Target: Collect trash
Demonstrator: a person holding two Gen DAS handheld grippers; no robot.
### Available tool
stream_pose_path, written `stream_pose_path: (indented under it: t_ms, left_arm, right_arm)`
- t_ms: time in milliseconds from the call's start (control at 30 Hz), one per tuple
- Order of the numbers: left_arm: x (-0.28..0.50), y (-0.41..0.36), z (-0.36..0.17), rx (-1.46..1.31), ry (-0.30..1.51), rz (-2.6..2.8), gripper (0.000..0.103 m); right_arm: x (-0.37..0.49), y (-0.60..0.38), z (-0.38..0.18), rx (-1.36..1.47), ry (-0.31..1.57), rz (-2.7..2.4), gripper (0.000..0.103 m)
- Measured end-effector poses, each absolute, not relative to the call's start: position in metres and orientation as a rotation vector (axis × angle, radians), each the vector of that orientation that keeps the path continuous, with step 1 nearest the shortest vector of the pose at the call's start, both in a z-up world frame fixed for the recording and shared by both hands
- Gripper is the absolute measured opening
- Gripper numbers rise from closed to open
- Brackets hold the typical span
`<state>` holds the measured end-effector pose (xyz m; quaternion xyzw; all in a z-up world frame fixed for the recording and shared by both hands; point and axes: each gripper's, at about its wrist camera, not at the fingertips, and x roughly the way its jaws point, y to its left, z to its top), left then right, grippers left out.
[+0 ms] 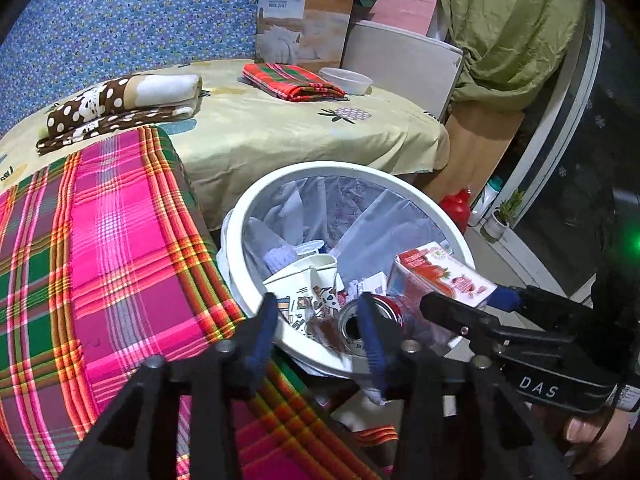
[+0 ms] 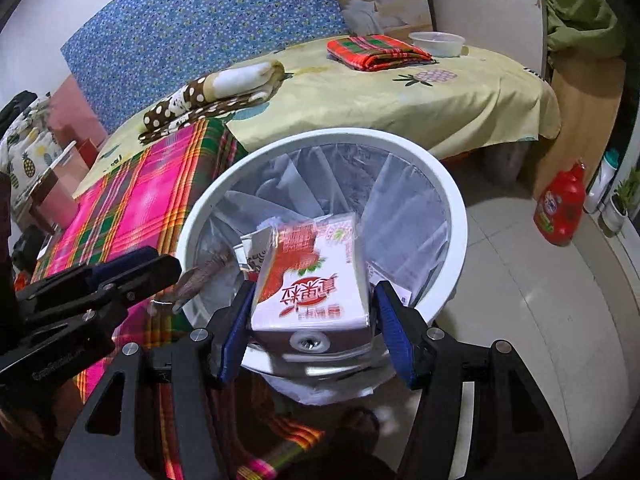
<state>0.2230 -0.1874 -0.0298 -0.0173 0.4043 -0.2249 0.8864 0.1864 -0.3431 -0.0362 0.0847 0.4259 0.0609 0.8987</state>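
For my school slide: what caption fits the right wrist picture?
Right gripper holds a strawberry drink carton over the white trash bin.

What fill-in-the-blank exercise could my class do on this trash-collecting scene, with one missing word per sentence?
1. The rim of the trash bin is ___ in colour.
2. The gripper gripping the strawberry carton over the bin is the ___ one.
3. The jug standing on the floor tiles is ___ in colour.

Missing words: white; right; red.
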Motion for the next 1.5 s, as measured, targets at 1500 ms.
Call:
stream_pose_path:
  t_ms: [1500]
  left_arm:
    - [0.098, -0.101, 0.004, -0.058, 0.728, -0.313, 0.049]
  right_arm:
    - [0.081, -0.286, 0.003, 0.098, 0.747, 0.227, 0.066]
